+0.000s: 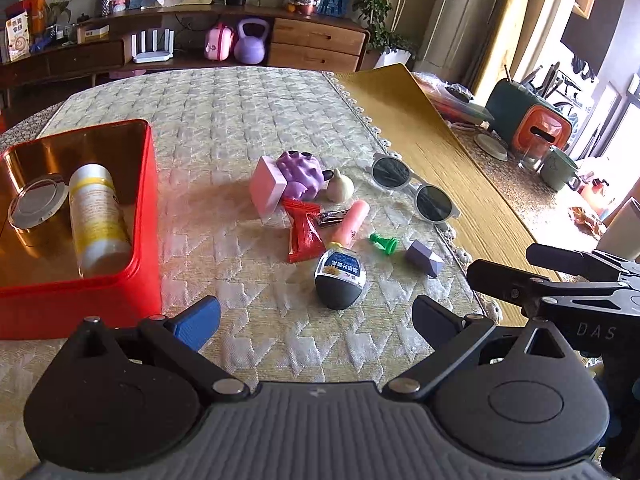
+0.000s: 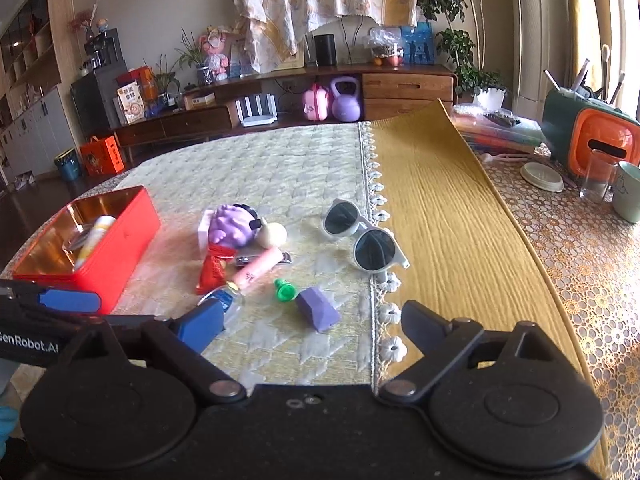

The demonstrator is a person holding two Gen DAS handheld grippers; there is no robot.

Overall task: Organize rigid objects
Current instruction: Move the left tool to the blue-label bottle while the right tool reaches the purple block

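Here, a glossy red tin [image 1: 132, 272] sits on quilted cloth [image 1: 240, 120].

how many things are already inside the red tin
2. A white and yellow bottle lies along the right side of the red tin, and a round silver-lidded can stands to its left. The near wall could hide something small.

I note a table under a pale quilted cloth [image 1: 248, 120] carrying a red tin [image 1: 84, 300], sunglasses [image 1: 412, 190] and a mustard runner [image 1: 440, 152].
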